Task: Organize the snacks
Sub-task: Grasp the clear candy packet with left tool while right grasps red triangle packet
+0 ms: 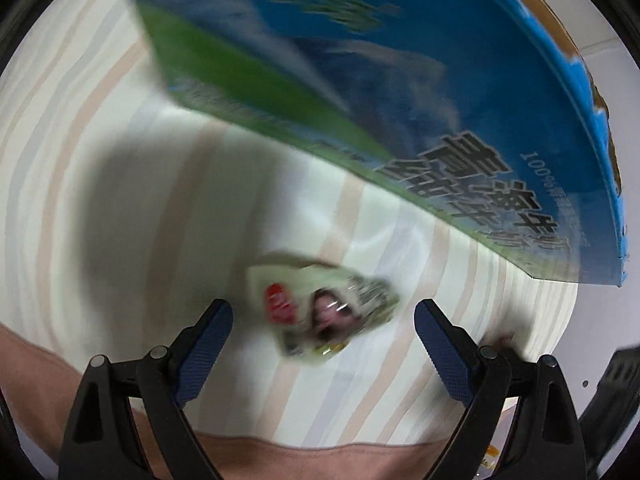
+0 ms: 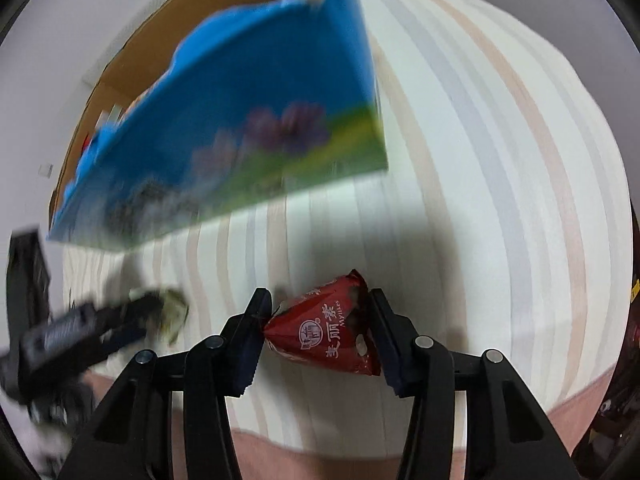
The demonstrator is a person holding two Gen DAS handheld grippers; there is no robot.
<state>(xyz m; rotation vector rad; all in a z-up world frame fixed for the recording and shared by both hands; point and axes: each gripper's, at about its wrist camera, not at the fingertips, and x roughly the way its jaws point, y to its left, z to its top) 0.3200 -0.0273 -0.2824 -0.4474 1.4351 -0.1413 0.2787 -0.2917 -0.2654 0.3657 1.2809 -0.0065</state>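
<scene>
A pale green snack packet (image 1: 324, 312) with a red mark lies on the striped cloth, blurred. My left gripper (image 1: 324, 306) hovers over it, open, with the packet between the fingers and clear of both pads. My right gripper (image 2: 319, 300) is shut on a red triangular snack packet (image 2: 328, 332), its pads pressing the packet's two sides. A large blue and green carton (image 1: 360, 80) (image 2: 240, 120) stands behind both packets, with its top torn open and brown inside. The right wrist view also shows the left gripper (image 2: 132, 320) at the left by the pale packet (image 2: 176, 312).
The striped tablecloth (image 2: 480, 160) covers the surface, and a pink band (image 1: 320, 460) runs along its near edge. A dark object (image 2: 28, 272) stands to the left of the carton. More dark red things (image 2: 624, 360) sit at the far right edge.
</scene>
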